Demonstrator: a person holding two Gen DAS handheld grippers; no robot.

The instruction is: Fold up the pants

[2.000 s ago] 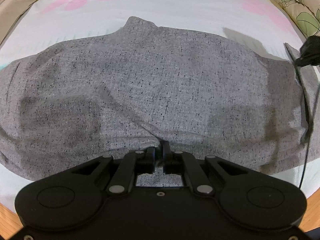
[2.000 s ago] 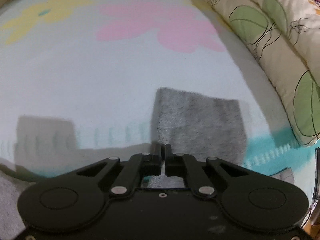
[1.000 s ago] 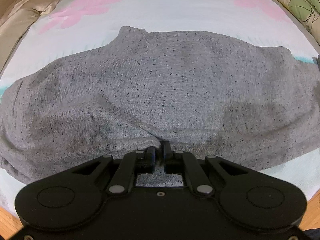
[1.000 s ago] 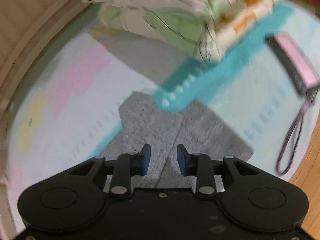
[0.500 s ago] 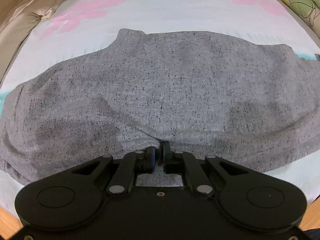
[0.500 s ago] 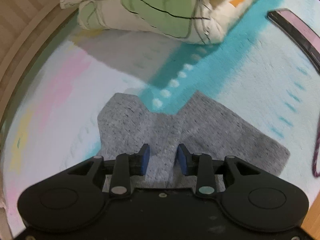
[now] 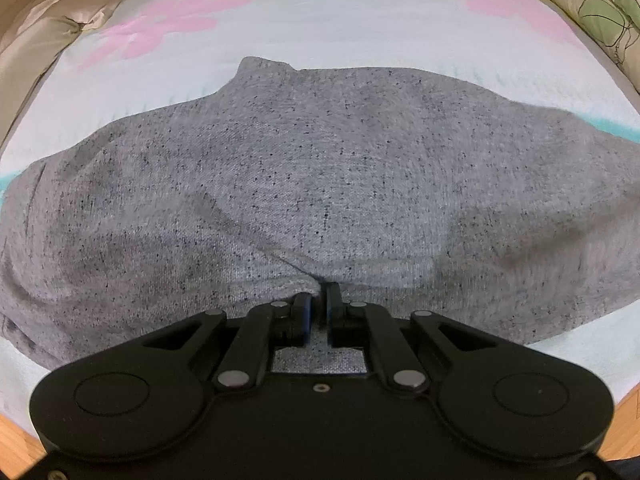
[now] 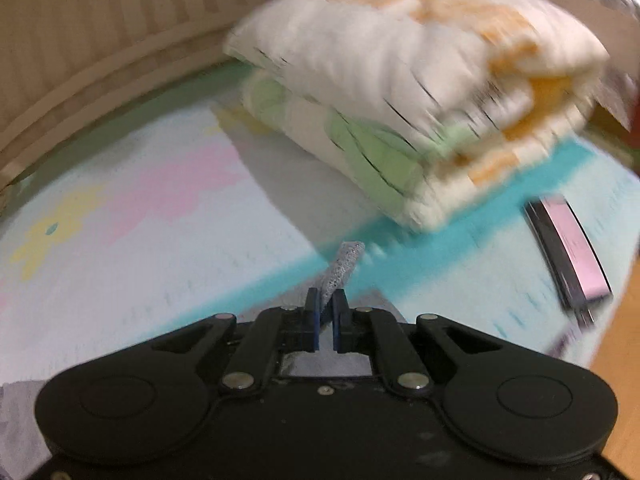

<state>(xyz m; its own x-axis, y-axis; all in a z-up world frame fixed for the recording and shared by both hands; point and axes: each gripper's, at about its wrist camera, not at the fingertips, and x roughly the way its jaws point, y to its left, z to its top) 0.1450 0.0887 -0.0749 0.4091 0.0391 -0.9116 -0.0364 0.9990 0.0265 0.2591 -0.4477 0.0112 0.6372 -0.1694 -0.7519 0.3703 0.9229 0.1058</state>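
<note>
Grey speckled pants (image 7: 320, 184) lie spread across a pale flowered bed sheet (image 7: 360, 20) and fill most of the left wrist view. My left gripper (image 7: 320, 300) is shut on a fold of the pants at their near edge. In the right wrist view my right gripper (image 8: 326, 304) is closing on the pants: a narrow strip of the grey cloth (image 8: 344, 264) sticks up from between its pads, lifted above the sheet. The rest of the pants is hidden under this gripper.
A folded quilt (image 8: 420, 92) with green and orange print lies ahead of the right gripper. A phone (image 8: 568, 248) with a pink back rests on the teal band at the right. A wooden headboard (image 8: 100, 40) runs behind. A beige pillow (image 7: 40, 20) is at far left.
The right gripper's jaws have closed from apart onto the grey cloth and lifted its edge off the sheet, with the view swinging up toward the quilt. The left gripper stayed shut and still.
</note>
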